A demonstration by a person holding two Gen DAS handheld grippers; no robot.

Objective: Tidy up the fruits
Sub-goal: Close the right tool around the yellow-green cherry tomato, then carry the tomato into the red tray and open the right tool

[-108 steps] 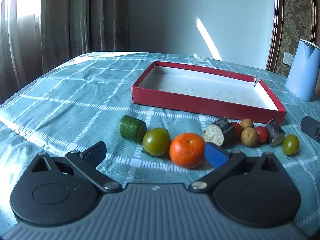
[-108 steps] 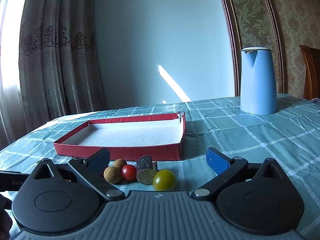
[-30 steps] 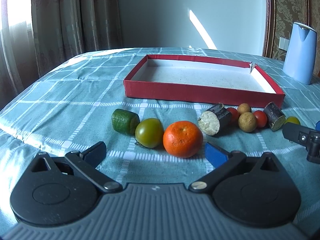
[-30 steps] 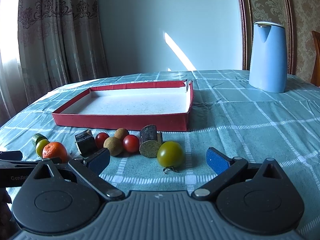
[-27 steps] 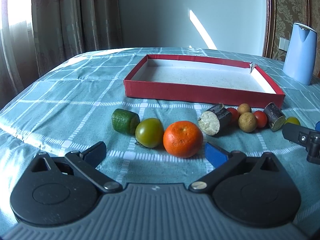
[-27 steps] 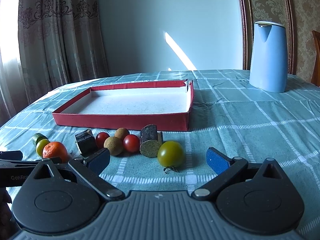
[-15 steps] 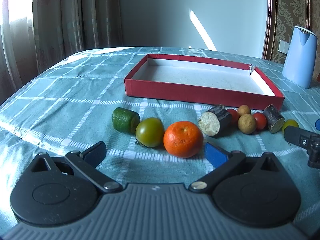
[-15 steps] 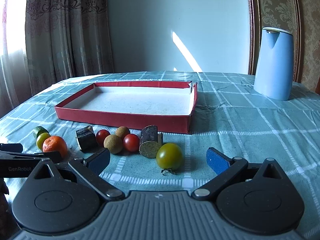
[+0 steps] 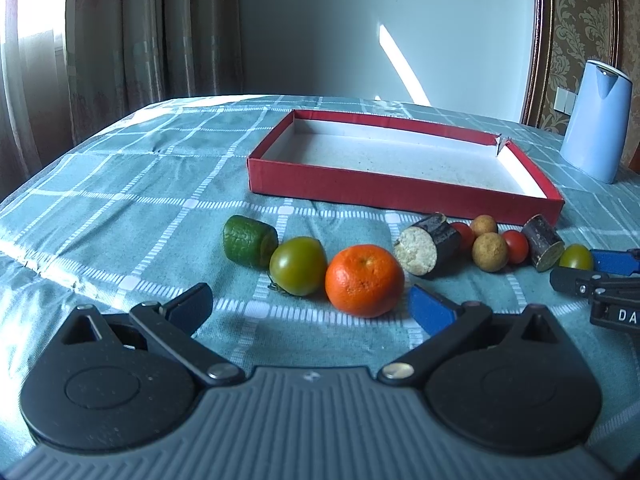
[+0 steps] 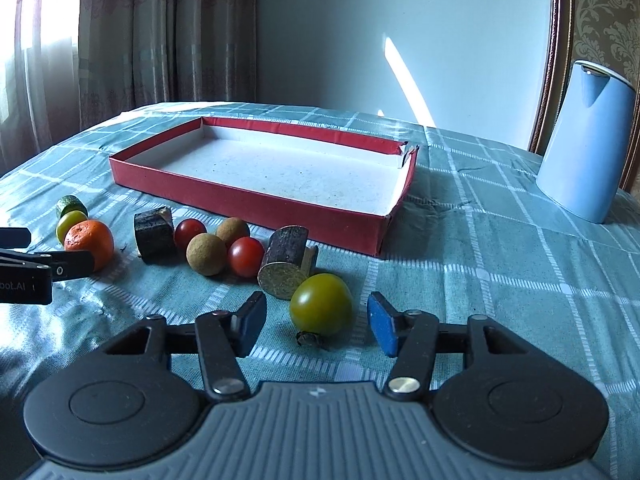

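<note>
Closing, not yet clamped, right gripper [image 10: 316, 326] brackets the round green tomato [image 10: 321, 310]; next: grip, lift into shallow red cardboard tray [image 10: 256, 203].

A teal cloth with a white grid pattern [image 10: 500, 240] covers the tabletop. The tray [image 10: 256, 200] is red outside, white inside. Fruits: an orange mandarin [image 9: 364, 280], green tomatoes [image 10: 321, 309], red cherry tomatoes [image 10: 246, 256], tan longans [image 10: 206, 254]. The kettle [image 10: 584, 140] is pale blue.

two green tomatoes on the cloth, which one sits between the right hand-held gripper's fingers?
The green tomato at the row's right end, beside the dark log piece. The other sits by the orange.
</note>
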